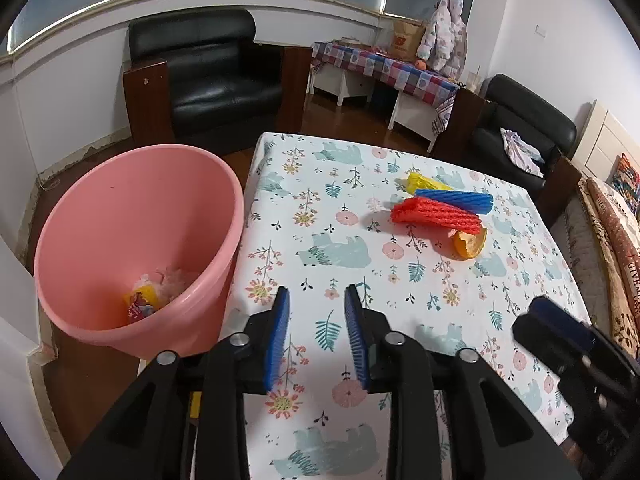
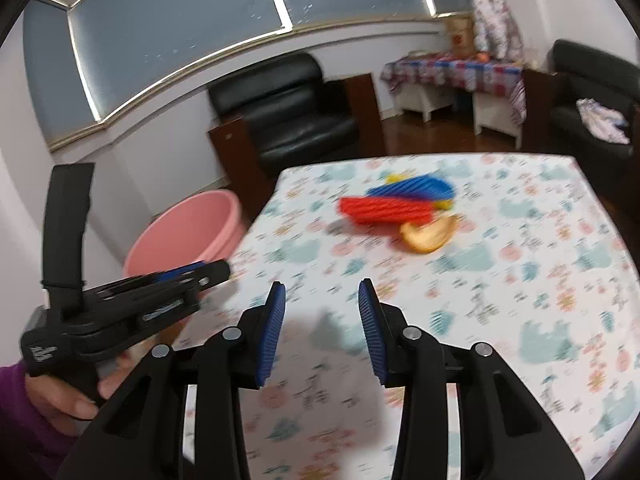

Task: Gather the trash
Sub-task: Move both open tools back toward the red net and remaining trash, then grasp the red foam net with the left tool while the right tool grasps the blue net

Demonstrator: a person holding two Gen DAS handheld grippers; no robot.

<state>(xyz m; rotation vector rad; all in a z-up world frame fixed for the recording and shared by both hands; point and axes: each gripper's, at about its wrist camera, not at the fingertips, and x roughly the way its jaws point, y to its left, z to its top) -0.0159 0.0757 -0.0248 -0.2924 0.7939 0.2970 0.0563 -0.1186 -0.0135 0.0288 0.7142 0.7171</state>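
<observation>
A red foam net (image 1: 436, 214) (image 2: 386, 210), a blue foam net (image 1: 454, 198) (image 2: 416, 188), a yellow wrapper (image 1: 426, 182) and an orange peel (image 1: 471, 244) (image 2: 426, 236) lie together on the far part of the table (image 1: 320, 208). A pink bucket (image 1: 132, 240) (image 2: 188, 232) stands on the floor left of the table, with some trash at its bottom. My left gripper (image 1: 316, 296) is open and empty over the table's near left edge. My right gripper (image 2: 322, 290) is open and empty, short of the pile; the right wrist view is blurred.
The table carries a bear-and-flower cloth (image 2: 520, 280). A black armchair (image 1: 204, 76) stands behind it. A checked-cloth side table (image 1: 384, 68) and a second armchair (image 1: 516, 128) are at the back right. A sofa edge (image 1: 604, 232) runs along the right.
</observation>
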